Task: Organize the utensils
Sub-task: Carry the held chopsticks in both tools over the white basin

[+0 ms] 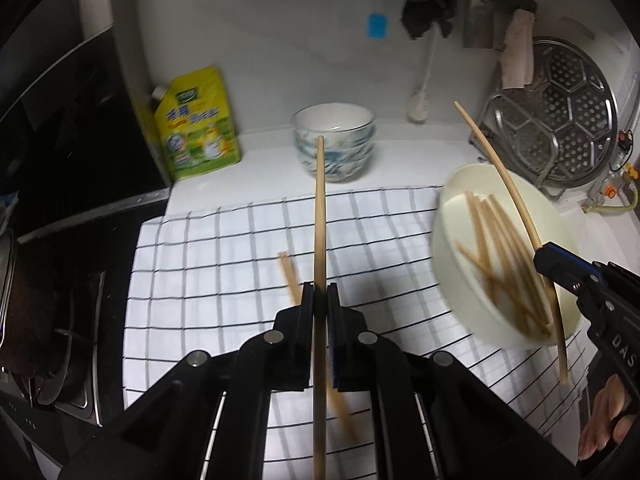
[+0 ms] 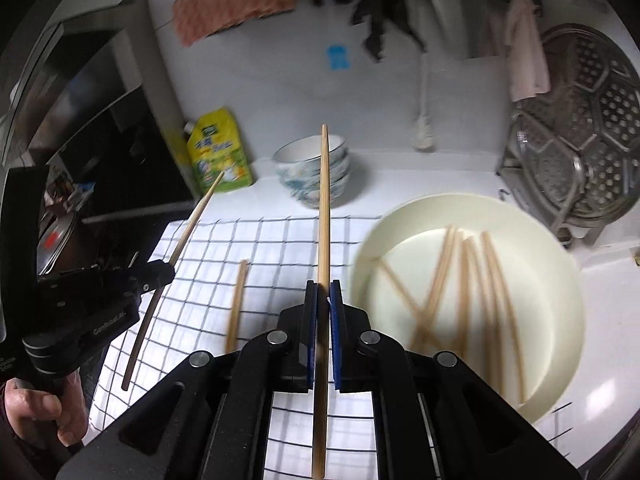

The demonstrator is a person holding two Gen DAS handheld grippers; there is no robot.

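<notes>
Left wrist view, nearest first: the left gripper [image 1: 319,300] has its jaws pressed together on a chopstick [image 1: 319,216], which runs between the pads and points away toward the stacked bowls. Under it lies a white cloth with a dark grid [image 1: 224,256], spread over the front part of the worktop [image 1: 272,152]. One loose chopstick [image 1: 289,276] lies on that cloth just left of the gripper's fingers, blurred. Toward the right edge of the cloth sits a cream basin [image 1: 452,208] holding a loose heap of chopsticks [image 1: 496,248], crossing one another; their number is hard to tell through the blur. Above the basin's near right rim, the right gripper [image 1: 546,256] pinches a second chopstick [image 1: 504,184], which slants up and to the left over the basin.

The right wrist view shows the same from the other side: the right gripper [image 2: 323,300] clamps its chopstick [image 2: 324,208] upright along the fingers, with the basin [image 2: 384,232] just to its right and the left gripper [image 2: 166,272] at the cloth's left edge, holding its own stick [image 2: 192,216] at a slant.

Farther back, near the worktop's rear edge, stand stacked blue-patterned bowls [image 1: 334,140]. In the rear left corner leans a yellow-green refill pouch [image 1: 196,128]. In the rear right corner a perforated metal steamer plate [image 1: 576,112] stands in a wire rack. A dark cloth [image 1: 432,8] hangs against the wall.
</notes>
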